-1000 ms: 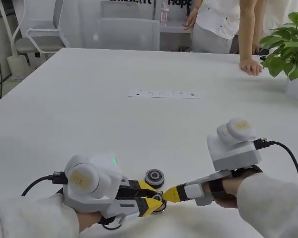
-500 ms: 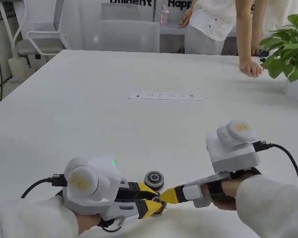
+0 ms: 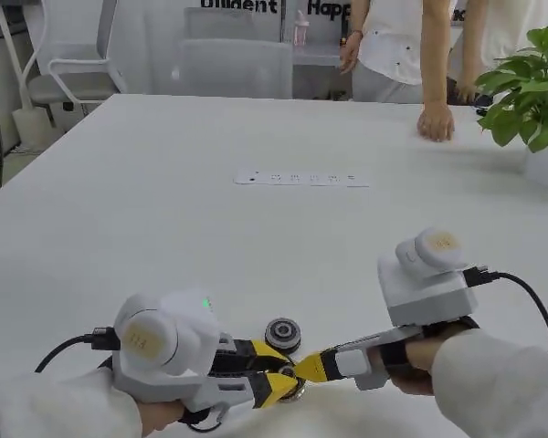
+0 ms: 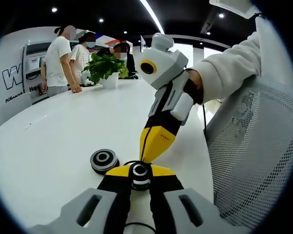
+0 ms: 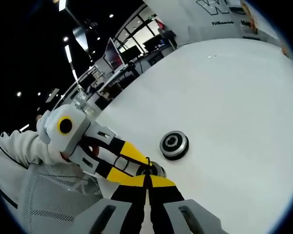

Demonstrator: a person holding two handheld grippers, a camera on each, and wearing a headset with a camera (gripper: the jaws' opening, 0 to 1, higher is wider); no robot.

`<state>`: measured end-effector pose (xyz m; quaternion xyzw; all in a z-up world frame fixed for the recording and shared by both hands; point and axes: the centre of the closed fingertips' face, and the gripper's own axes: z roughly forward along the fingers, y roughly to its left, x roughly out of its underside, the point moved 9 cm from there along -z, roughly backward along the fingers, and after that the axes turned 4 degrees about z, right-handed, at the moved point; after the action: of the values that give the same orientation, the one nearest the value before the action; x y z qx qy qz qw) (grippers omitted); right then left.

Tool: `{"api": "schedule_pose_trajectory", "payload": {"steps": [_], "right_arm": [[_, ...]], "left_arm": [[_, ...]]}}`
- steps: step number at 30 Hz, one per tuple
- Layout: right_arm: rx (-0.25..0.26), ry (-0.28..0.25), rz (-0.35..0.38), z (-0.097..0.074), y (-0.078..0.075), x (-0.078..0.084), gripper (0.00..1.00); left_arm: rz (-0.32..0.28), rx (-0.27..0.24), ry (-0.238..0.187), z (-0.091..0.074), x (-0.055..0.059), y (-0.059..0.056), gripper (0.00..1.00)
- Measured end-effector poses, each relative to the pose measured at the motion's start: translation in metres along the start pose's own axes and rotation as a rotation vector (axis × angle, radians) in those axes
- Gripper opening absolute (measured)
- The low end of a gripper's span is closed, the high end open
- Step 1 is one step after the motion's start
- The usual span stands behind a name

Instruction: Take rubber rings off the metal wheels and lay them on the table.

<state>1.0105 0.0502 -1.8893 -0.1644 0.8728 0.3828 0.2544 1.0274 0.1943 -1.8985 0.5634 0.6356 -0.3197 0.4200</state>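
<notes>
1. Grip comes first: the left tongs [image 4: 139, 171] are closed around a metal wheel [image 5: 156, 170] and hold it just above the worktop [image 3: 256, 237], close to the person's body.
2. The right tongs [image 5: 147, 179] meet that held wheel head-on, their yellow tips pressed together at its rim. They seem to pinch a thin dark loop of the rubber ring [image 4: 135, 163]. How much rubber they have is hard to tell.
3. A second wheel [image 3: 283, 333] lies flat just beyond the held wheel, a little to its left, with its own black ring on.
4. The step in hand looks like peeling the ring off the held wheel. To do it well, the left tongs should clamp the metal sides firmly and leave the rubber free all round.
5. The right tongs ought to draw the pinched part outward from the held wheel and then across its face, so the ring rolls over the edge.
6. A straight, hard tug risks the rubber slipping from the tips or the wheel twisting in its clamp.
7. Once free, the ring belongs on bare worktop beyond the held wheel, well apart from the second wheel.
</notes>
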Motion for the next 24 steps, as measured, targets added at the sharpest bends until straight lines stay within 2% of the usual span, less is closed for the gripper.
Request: {"api": "schedule_pose_trajectory", "payload": {"steps": [10,14,19,24], "right_arm": [[0.001,0.003,0.002,-0.0002,-0.0005,0.0012,0.0],[0.001,0.001,0.004,-0.0003,-0.001,0.001,0.0],[-0.001,-0.001,0.005,-0.0004,-0.001,0.0013,0.0],[0.0,-0.005,0.007,-0.0007,-0.0014,0.0014,0.0]], "left_arm": [[-0.025,0.018,-0.004,0.0003,-0.0001,-0.0003,0.11],[-0.044,0.019,0.006,0.0007,-0.0017,0.0003,0.11],[-0.04,0.03,0.023,0.0003,-0.0026,-0.0001,0.12],[-0.04,0.052,0.042,-0.0004,-0.0043,-0.0018,0.17]]}}
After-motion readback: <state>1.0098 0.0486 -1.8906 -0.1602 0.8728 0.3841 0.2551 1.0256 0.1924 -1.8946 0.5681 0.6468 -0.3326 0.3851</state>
